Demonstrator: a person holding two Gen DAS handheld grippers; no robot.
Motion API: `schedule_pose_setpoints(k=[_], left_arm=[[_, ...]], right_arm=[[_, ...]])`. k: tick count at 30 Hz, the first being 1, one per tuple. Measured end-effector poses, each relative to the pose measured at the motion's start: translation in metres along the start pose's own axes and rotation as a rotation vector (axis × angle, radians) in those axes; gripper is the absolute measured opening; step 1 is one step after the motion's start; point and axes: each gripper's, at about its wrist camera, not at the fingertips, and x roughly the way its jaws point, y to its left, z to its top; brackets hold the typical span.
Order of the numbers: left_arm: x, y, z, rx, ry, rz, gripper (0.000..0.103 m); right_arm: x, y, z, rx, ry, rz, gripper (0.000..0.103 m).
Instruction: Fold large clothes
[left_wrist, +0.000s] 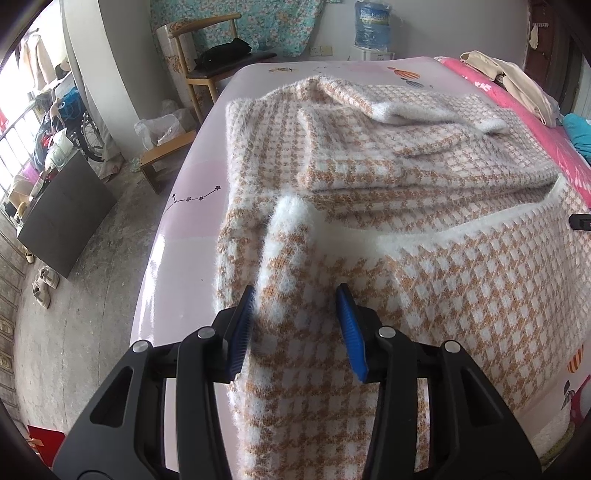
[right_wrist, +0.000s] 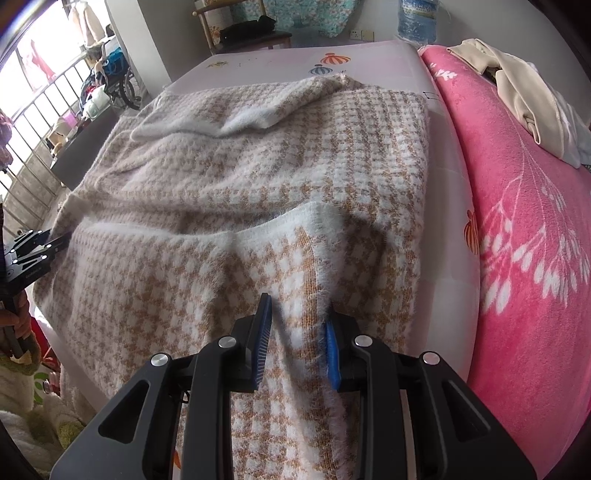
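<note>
A fluffy tan-and-white houndstooth sweater (left_wrist: 406, 166) lies spread on the bed, with a sleeve folded across its far part (right_wrist: 236, 118). Its near white-trimmed edge (right_wrist: 280, 221) is raised and carried over the body. My left gripper (left_wrist: 296, 288) is shut on a bunched fold at the left end of that edge. My right gripper (right_wrist: 297, 302) is shut on the right end, with fabric filling the gap between its blue pads (right_wrist: 263, 332). The left gripper (right_wrist: 55, 240) also shows at the left edge of the right wrist view, and a tip of the right gripper (left_wrist: 580, 221) at the left wrist view's right edge.
The bed has a pale pink printed sheet (left_wrist: 192, 229) and a bright pink blanket (right_wrist: 517, 221) on the right, with a beige garment (right_wrist: 517, 92) on it. Left of the bed are concrete floor, a black box (left_wrist: 66, 221), shoes (left_wrist: 44, 286) and a wooden chair (left_wrist: 207, 55).
</note>
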Motion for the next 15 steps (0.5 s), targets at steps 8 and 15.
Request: schedule_pose_setpoints(k=[8,15], left_arm=[[0.000,-0.005,0.000,0.016,-0.010,0.001,0.036],[-0.004,-0.013,-0.003,0.045,-0.032,0.021,0.016]], right_arm=[[0.008,0.002,0.006,-0.015,0.028,0.020,0.038],[0.005,0.010,0.004,-0.013,-0.001,-0.027,0.024]])
